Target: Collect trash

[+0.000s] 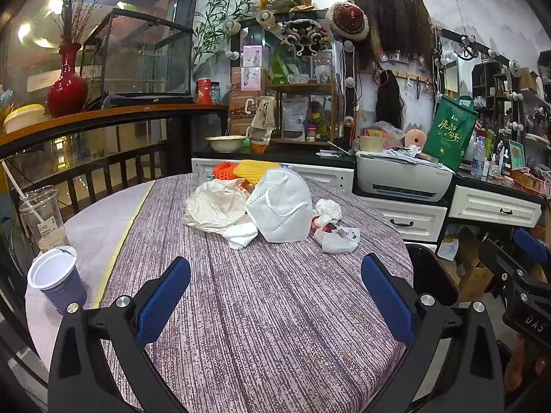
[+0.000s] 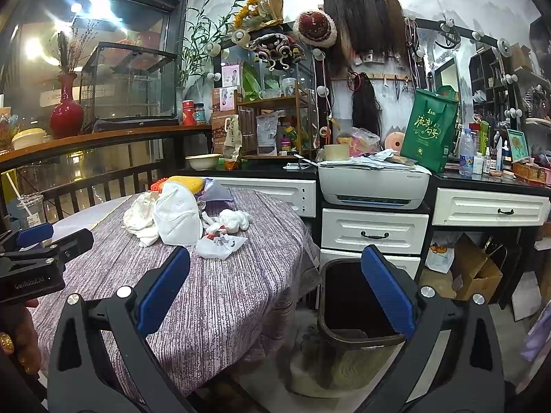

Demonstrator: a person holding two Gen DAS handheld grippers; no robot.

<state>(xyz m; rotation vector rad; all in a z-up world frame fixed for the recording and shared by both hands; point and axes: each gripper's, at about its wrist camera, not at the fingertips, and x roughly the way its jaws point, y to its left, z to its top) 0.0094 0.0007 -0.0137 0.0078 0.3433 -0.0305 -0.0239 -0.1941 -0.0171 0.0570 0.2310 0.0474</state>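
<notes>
A pile of trash lies on the round table (image 1: 261, 309): a white face mask (image 1: 280, 206), crumpled white paper (image 1: 215, 204), a white tissue (image 1: 329, 210), a white wrapper (image 1: 337, 237), and orange and yellow foam nets (image 1: 248, 168). My left gripper (image 1: 275, 278) is open and empty, short of the pile. My right gripper (image 2: 275, 275) is open and empty, to the right of the table, above a dark trash bin (image 2: 354, 309) on the floor. The mask (image 2: 177, 218) and wrapper (image 2: 220, 244) also show in the right wrist view.
A white paper cup (image 1: 56, 278) and a clear plastic cup with a straw (image 1: 41, 216) stand at the table's left edge. White drawers (image 2: 373, 230) and a printer (image 2: 373, 186) stand behind the bin. A cardboard box (image 2: 477, 270) sits on the floor at right.
</notes>
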